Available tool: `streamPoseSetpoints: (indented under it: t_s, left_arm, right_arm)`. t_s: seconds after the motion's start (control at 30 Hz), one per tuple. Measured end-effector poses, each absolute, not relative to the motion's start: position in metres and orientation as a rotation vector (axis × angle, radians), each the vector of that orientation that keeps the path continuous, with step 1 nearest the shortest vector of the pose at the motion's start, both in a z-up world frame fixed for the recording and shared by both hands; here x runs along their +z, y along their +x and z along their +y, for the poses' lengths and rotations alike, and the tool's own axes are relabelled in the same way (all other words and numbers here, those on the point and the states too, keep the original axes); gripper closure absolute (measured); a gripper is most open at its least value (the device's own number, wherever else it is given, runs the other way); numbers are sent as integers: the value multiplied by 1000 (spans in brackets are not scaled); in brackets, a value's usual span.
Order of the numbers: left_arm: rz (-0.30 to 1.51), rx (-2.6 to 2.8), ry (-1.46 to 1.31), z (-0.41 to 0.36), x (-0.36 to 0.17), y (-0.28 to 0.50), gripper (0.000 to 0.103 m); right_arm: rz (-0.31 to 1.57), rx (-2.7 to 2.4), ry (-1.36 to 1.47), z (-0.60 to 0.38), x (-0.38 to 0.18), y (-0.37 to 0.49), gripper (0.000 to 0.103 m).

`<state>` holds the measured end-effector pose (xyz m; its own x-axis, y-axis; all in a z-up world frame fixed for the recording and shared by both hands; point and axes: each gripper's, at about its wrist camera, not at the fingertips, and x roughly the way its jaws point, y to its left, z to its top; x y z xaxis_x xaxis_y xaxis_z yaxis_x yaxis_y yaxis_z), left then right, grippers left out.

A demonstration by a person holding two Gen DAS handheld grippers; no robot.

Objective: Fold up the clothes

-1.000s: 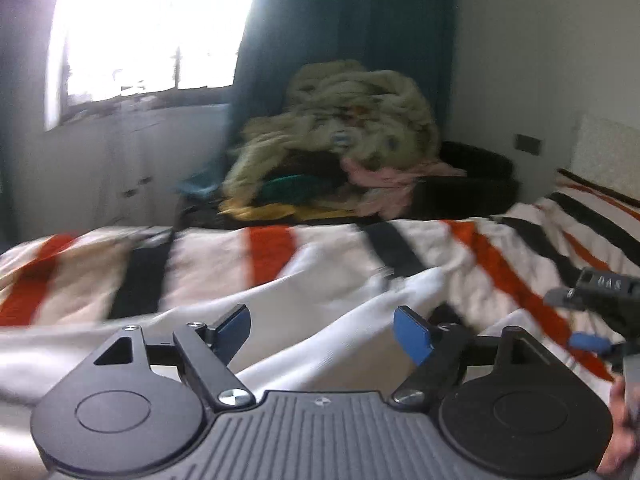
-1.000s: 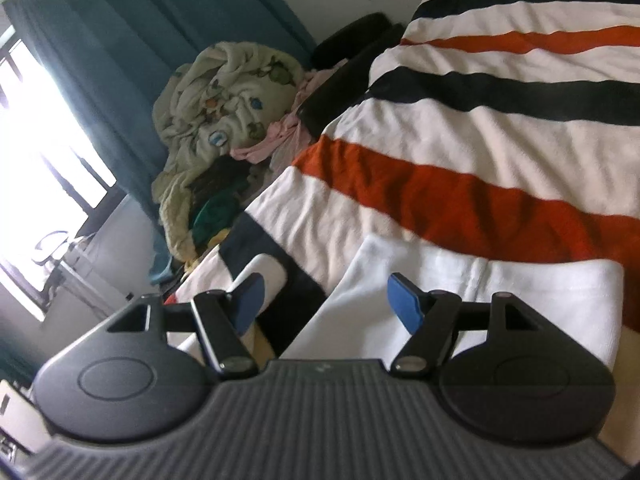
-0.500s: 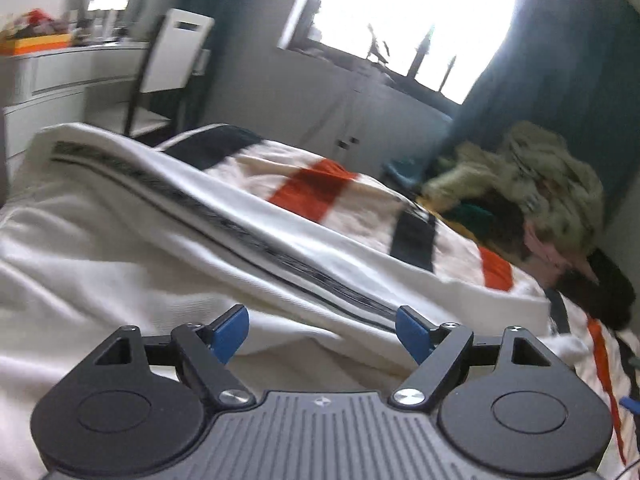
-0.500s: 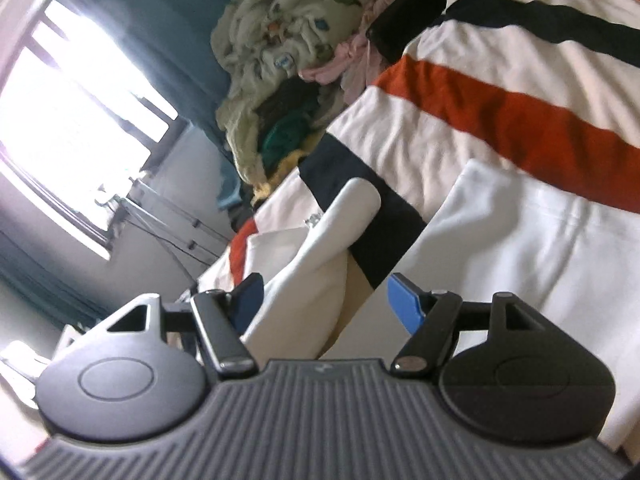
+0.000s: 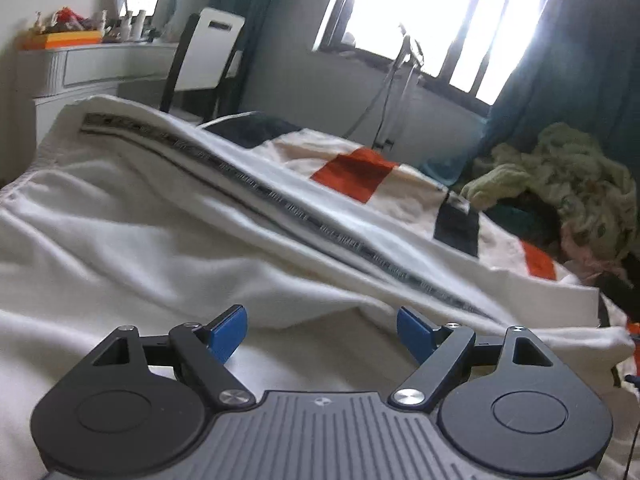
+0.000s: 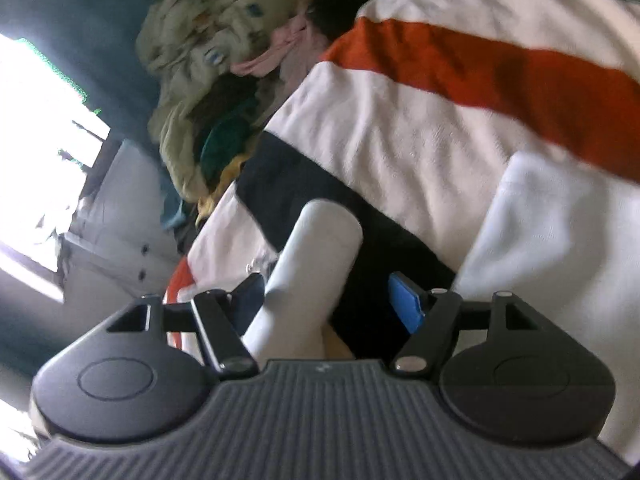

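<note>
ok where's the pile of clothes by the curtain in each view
Left wrist: pile of clothes sits at the right edge, beyond the bed's far corner.
Right wrist: pile of clothes is upper left.
Shared landmark: the striped blanket, orange band beside the pile.

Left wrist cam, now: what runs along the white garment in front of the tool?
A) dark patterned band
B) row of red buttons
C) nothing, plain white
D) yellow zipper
A: a dark patterned band runs diagonally along the white garment ahead of the open left tool.
</note>
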<state>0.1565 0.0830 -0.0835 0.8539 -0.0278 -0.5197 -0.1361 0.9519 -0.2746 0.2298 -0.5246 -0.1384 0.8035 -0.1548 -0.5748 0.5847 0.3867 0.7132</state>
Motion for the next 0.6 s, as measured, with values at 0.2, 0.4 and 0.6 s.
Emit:
streamPoseSetpoints:
  t_s: [0.2,0.4,0.6]
  left_arm:
    - [518,106,-357,88,-101,179,19]
    - [486,121,-389,91,-108,192,19]
    - [495,92,-393,89,-104,192,19]
  right_arm:
    - [481,-479,1081,-518,-152,272,58]
    - [446,-559,1046,-518,-103,311,94]
    - [70,-445,822,-514,-2,284,96]
